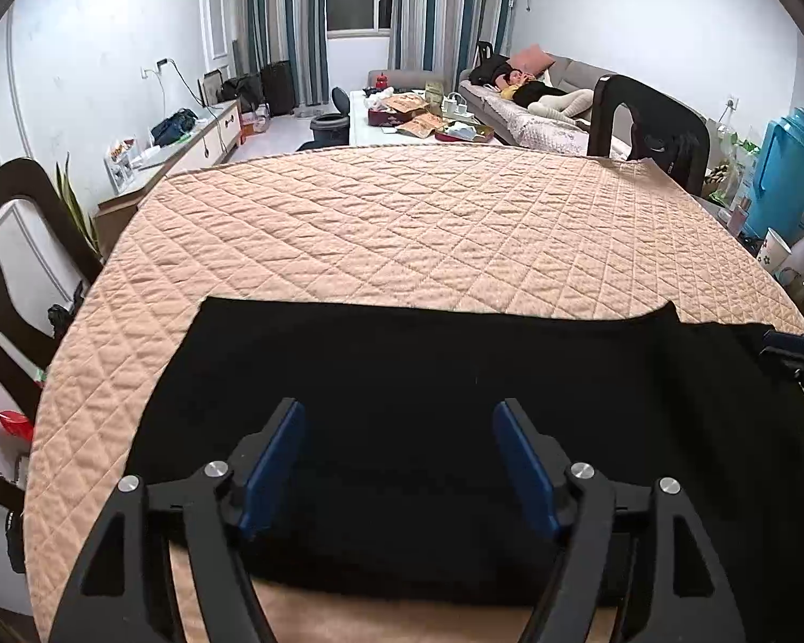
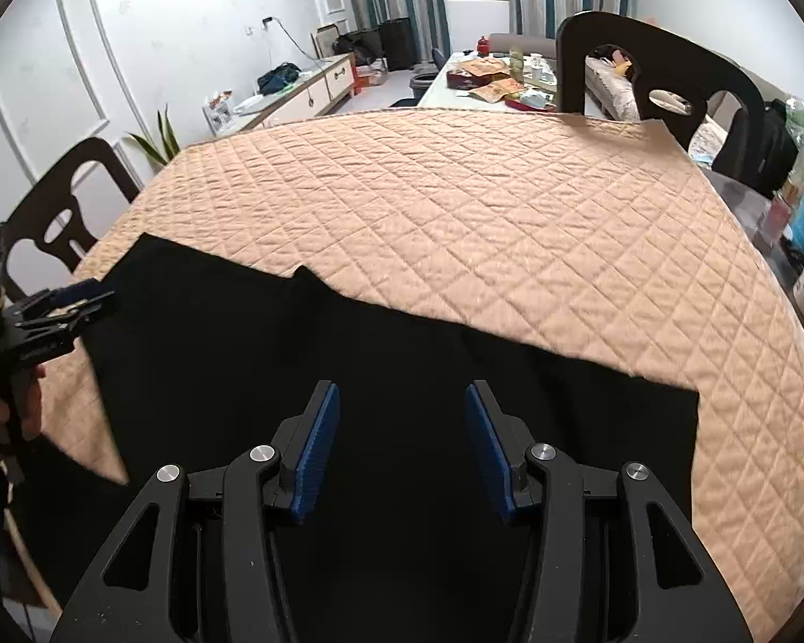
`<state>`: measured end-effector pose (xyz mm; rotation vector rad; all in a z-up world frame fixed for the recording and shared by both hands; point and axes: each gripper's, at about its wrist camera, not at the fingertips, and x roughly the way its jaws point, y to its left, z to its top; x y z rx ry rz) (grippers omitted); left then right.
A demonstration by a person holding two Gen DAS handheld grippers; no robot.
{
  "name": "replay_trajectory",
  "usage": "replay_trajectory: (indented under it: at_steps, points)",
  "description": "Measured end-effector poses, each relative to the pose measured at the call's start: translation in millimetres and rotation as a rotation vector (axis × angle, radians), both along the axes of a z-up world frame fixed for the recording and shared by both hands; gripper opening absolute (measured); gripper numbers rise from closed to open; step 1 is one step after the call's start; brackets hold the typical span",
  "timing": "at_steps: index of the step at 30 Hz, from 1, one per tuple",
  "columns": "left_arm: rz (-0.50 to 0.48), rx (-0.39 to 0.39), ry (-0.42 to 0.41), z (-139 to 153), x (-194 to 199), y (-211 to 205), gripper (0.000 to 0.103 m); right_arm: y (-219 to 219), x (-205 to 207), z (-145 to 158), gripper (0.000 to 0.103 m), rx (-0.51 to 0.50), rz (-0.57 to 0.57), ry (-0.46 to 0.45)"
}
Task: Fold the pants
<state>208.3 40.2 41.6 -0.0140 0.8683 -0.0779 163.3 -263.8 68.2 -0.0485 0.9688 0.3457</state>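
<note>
Heads up, both your left tool (image 1: 399, 461) and right tool (image 2: 402, 447) hang open and empty over the flat black fabric pants (image 1: 429, 428) on the peach quilted surface (image 1: 402, 225), so pinching just 1 layer could drag the fold crooked.

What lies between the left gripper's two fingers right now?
Only the black pants show in the gap of the left gripper; its jaws stand open, nothing pinched, in the left wrist view.
</note>
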Motion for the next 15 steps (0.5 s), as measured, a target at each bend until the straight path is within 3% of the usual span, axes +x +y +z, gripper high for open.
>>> replay_trajectory:
  at_steps: [7,10,12,13,14,15]
  points:
    - [0.034,0.042,0.078,-31.0,30.1,11.5,0.079,9.3,29.1,-23.6,0.050,-0.105,-0.013,0.053]
    - [0.020,0.087,0.034,-38.0,28.5,8.1,0.088,0.7,44.6,-38.5,0.051,-0.103,-0.054,0.087]
    - [0.019,0.073,0.046,-37.1,29.6,8.1,0.085,0.9,42.8,-38.5,0.054,-0.096,-0.053,0.052]
    - [0.001,0.074,0.050,-35.8,29.3,5.7,0.075,4.0,41.9,-38.5,0.053,-0.119,-0.048,0.040]
    - [-0.028,0.073,0.050,-33.5,28.7,1.5,0.057,6.5,42.0,-38.4,0.046,-0.134,-0.044,0.034]
    - [-0.051,0.075,0.046,-31.5,27.4,-4.0,0.046,9.0,40.8,-36.1,0.026,-0.112,-0.025,0.044]
